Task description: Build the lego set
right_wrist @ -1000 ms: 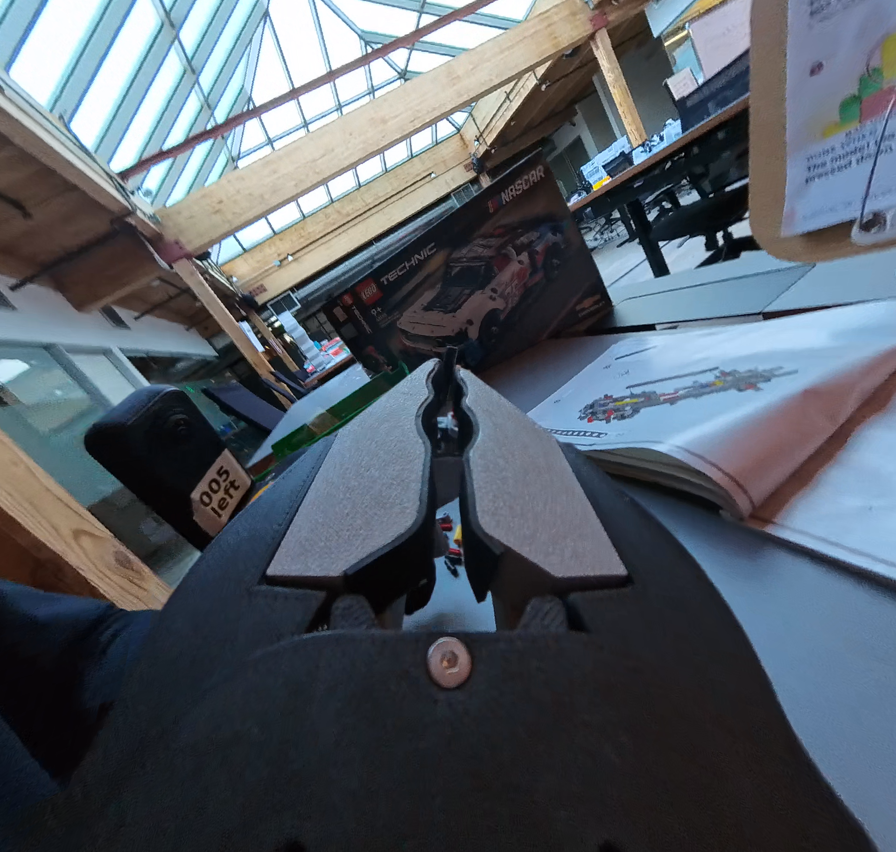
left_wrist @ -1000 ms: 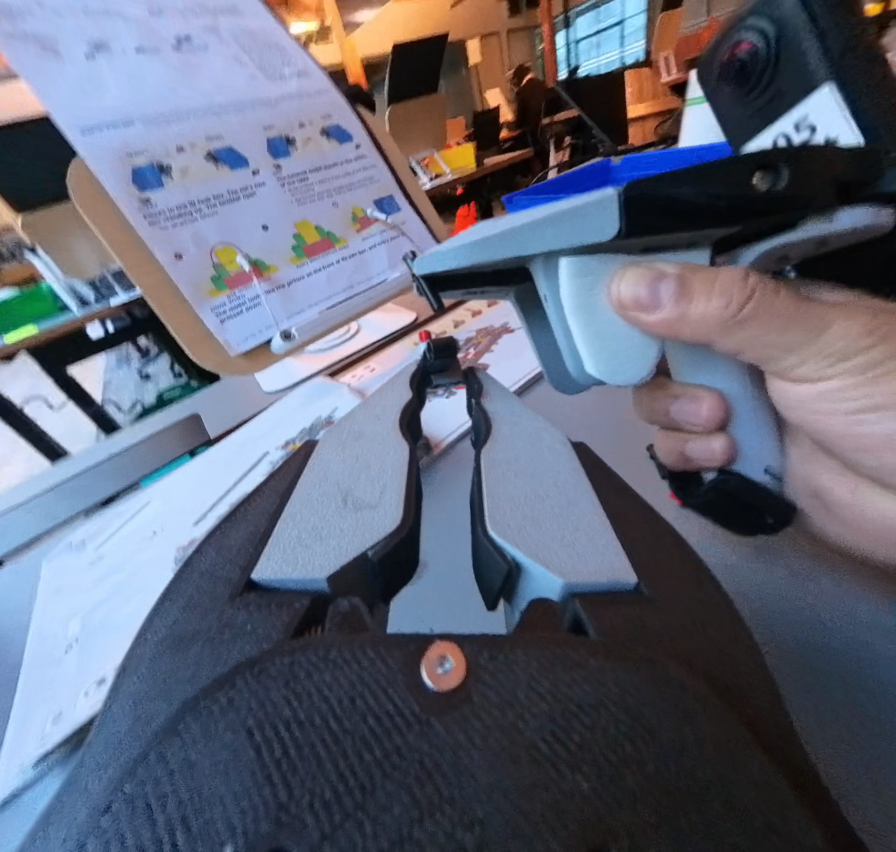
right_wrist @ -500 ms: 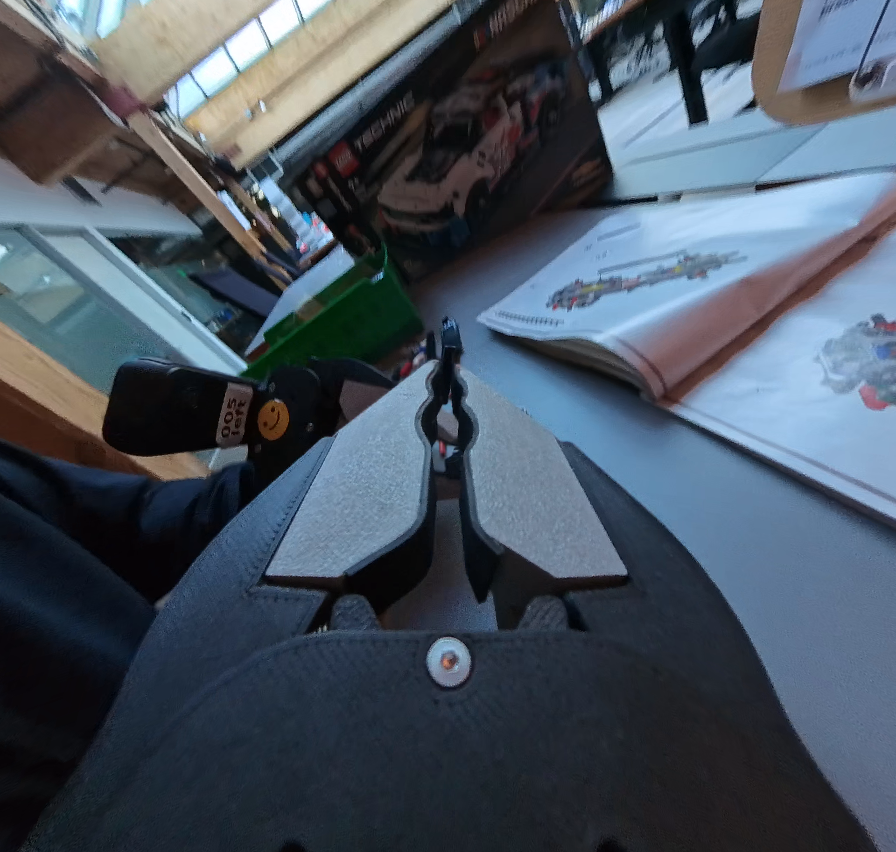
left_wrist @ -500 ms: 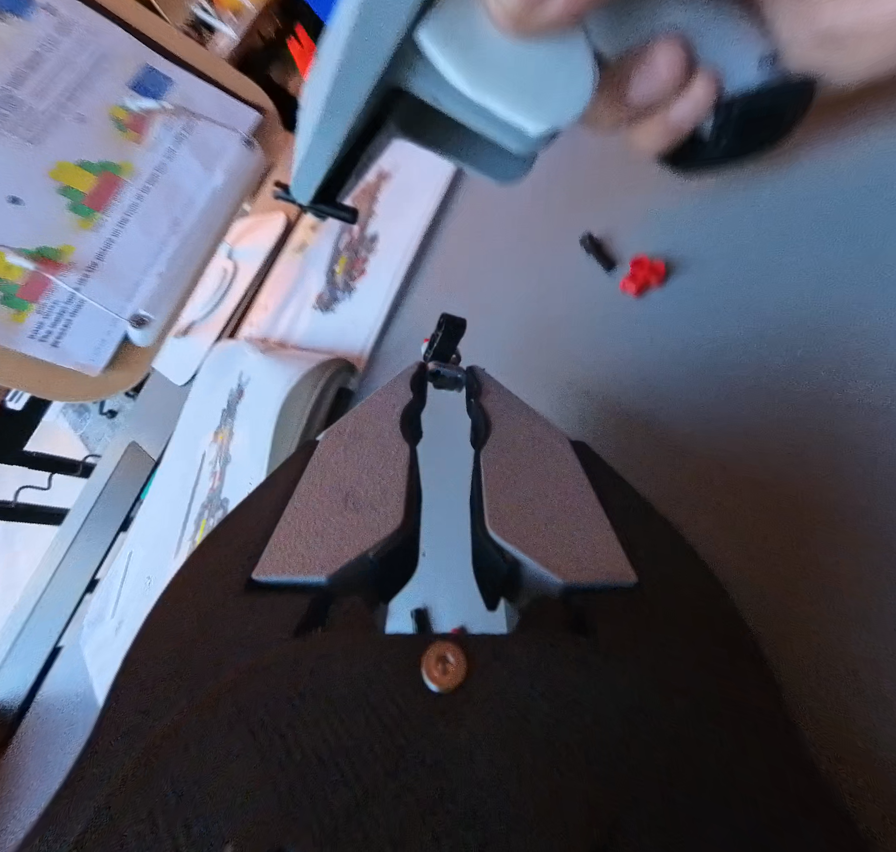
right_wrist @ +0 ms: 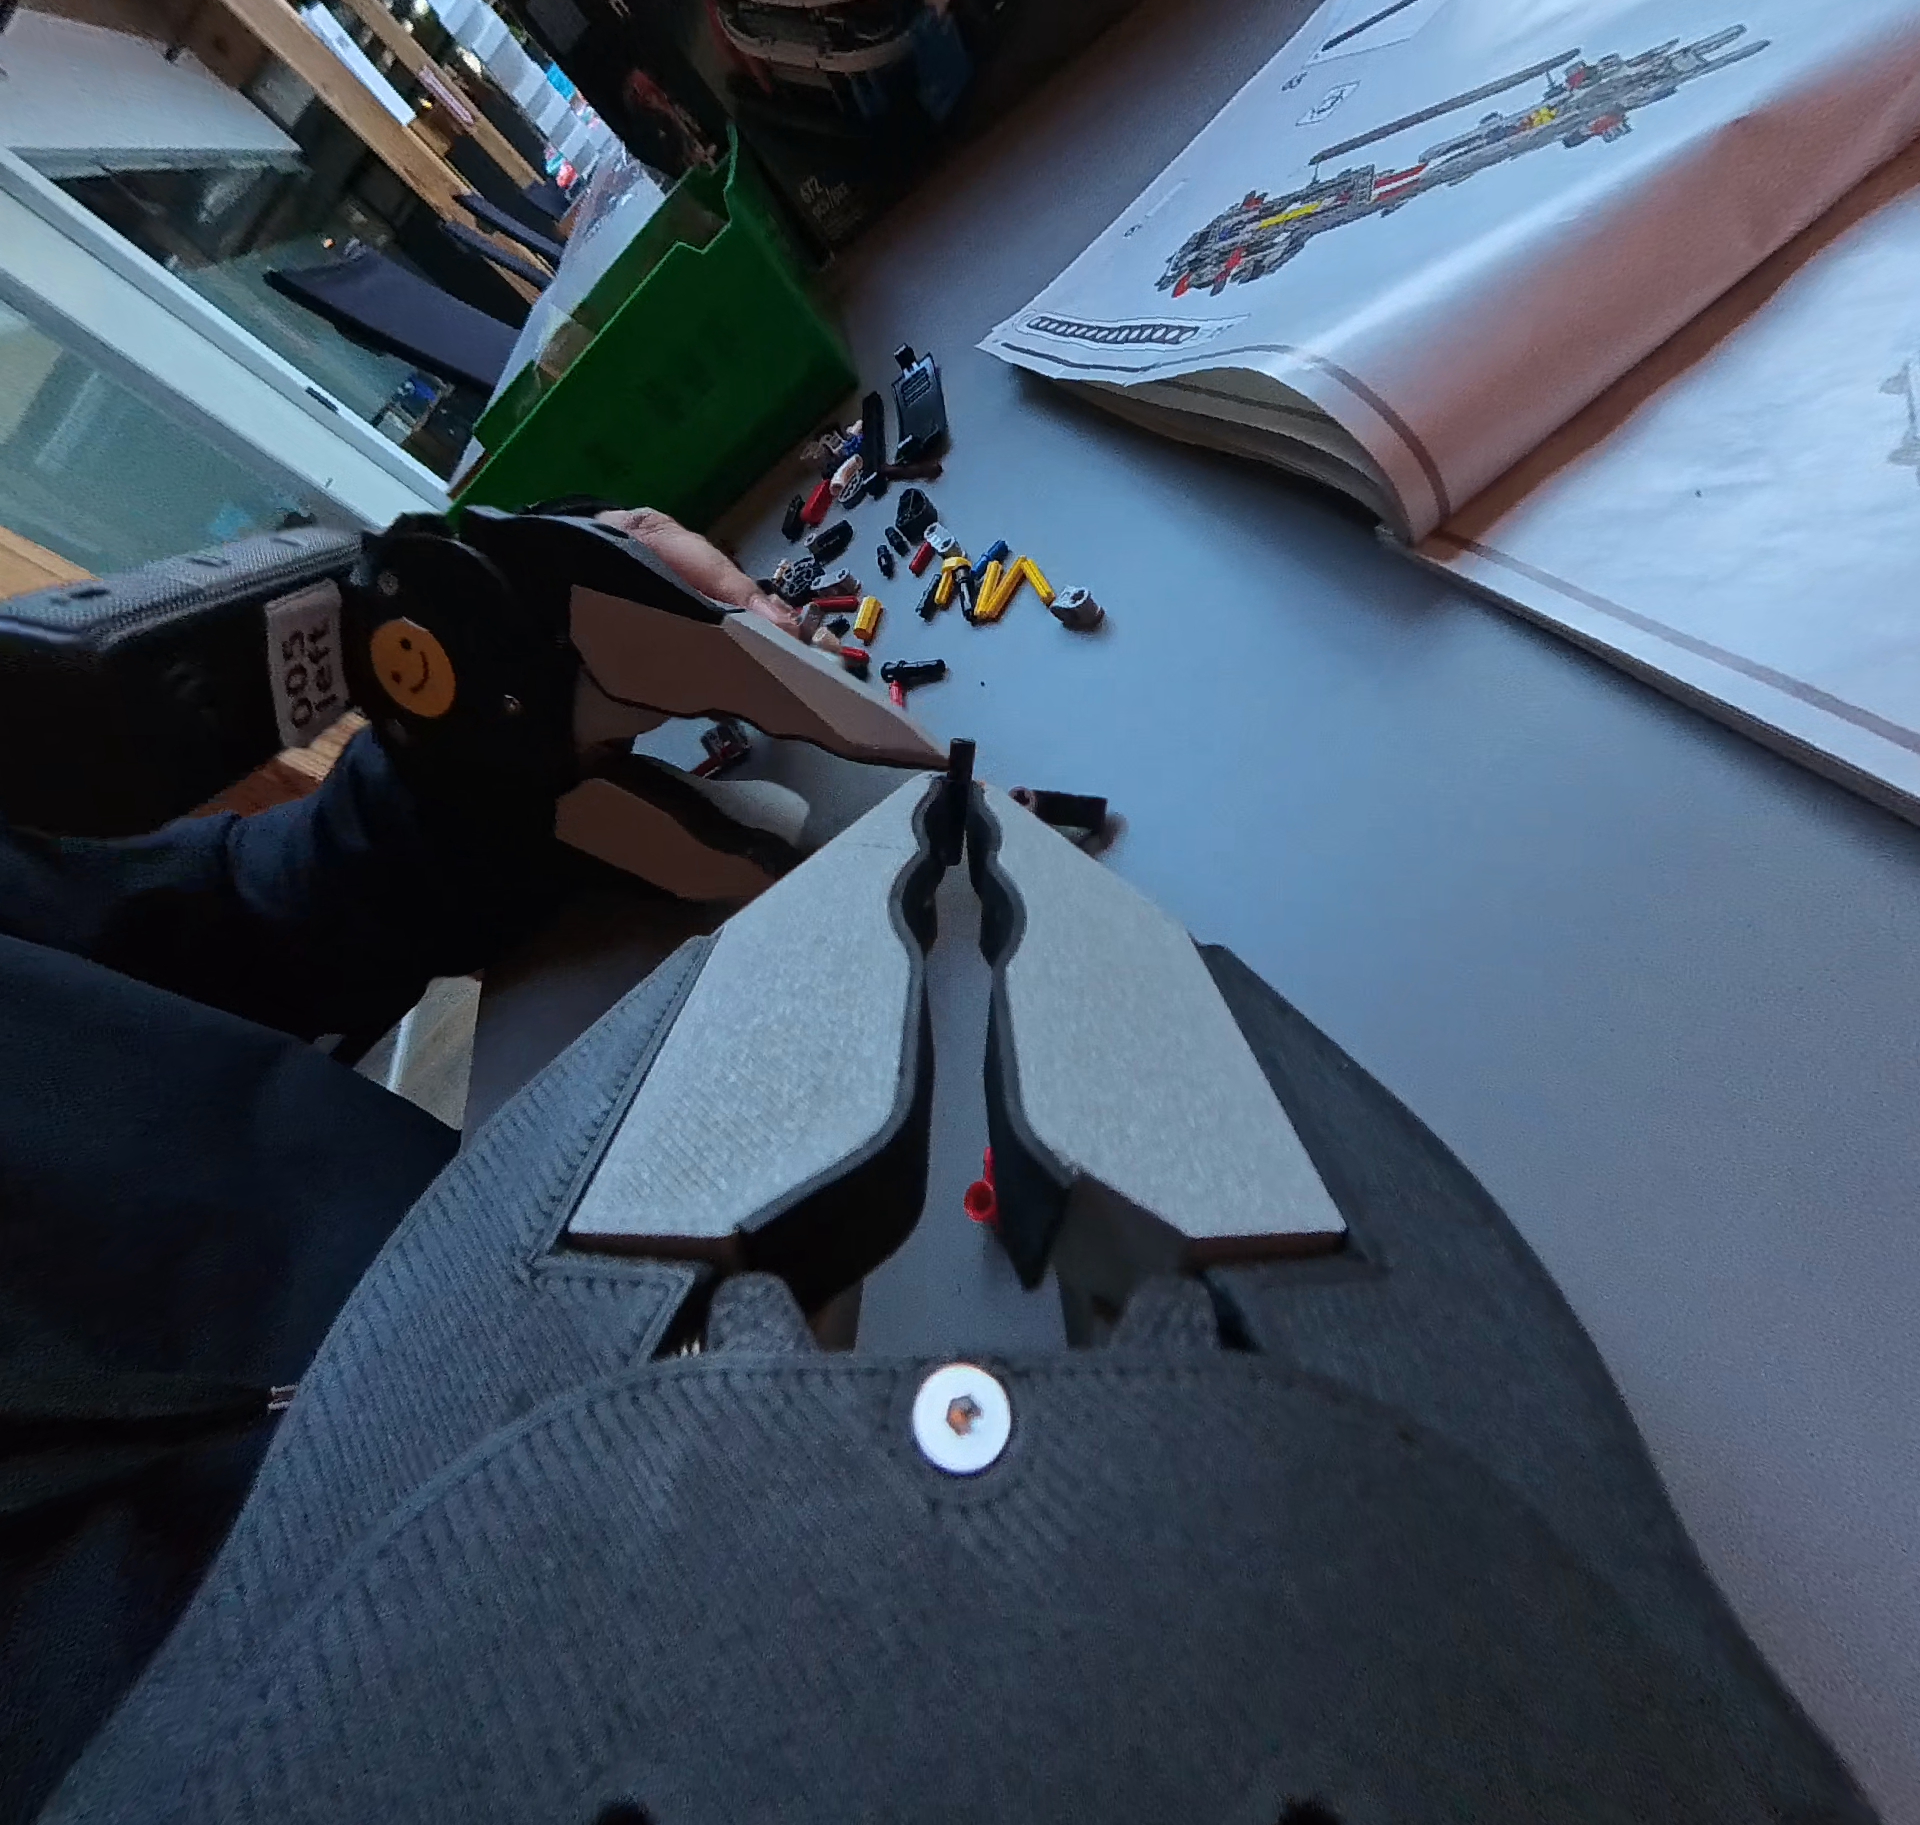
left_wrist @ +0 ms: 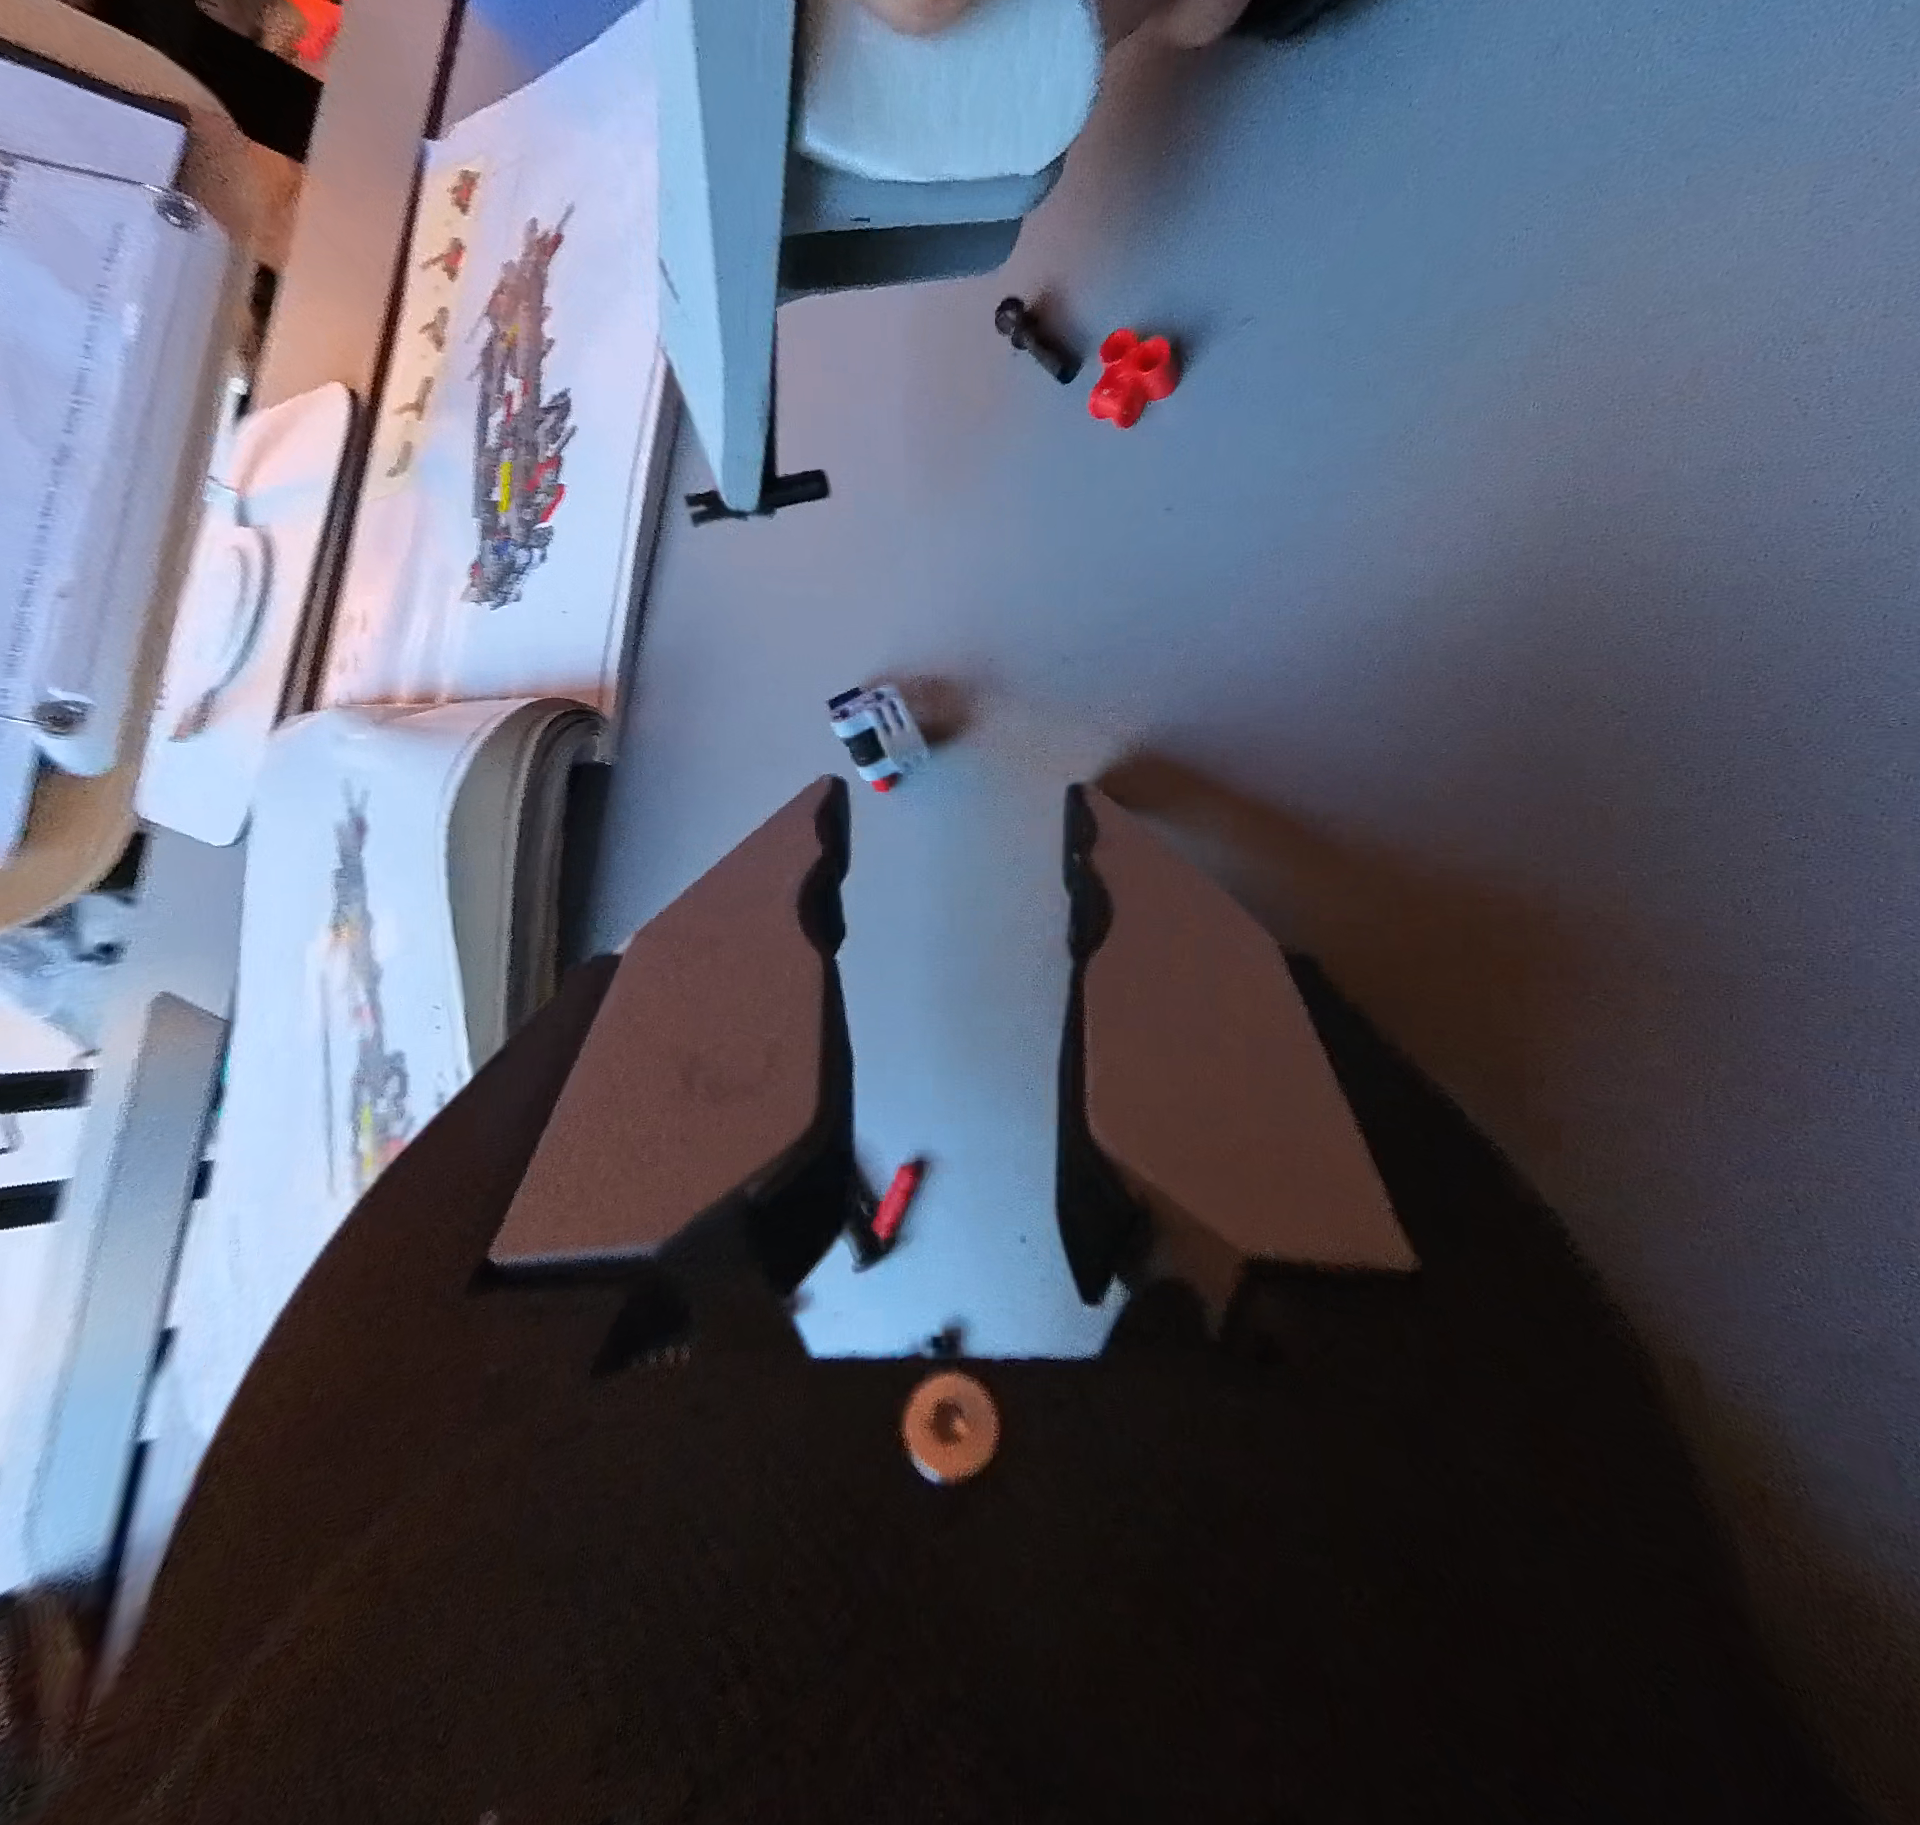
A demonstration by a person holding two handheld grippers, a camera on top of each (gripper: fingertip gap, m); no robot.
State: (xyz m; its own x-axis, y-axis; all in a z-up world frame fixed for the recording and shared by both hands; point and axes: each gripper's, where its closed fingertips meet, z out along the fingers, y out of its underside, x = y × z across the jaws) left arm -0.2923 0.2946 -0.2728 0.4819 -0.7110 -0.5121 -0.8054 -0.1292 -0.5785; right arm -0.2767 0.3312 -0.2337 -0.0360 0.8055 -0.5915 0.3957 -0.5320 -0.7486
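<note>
Apparently a black pin [right_wrist: 954,788] in the clenched right claw [right_wrist: 951,804]; left claw [left_wrist: 951,804] released.

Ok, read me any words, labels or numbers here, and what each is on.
I won't copy wording; here is what bears it.
White tag on the left hand-held gripper: short print.
Dark box behind the green bin: brand print and numbers.
Open booklet: small step numbers.
Sheet on the board: blurred, unreadable.
Yellow sticker: a smiling face, no words.
</note>
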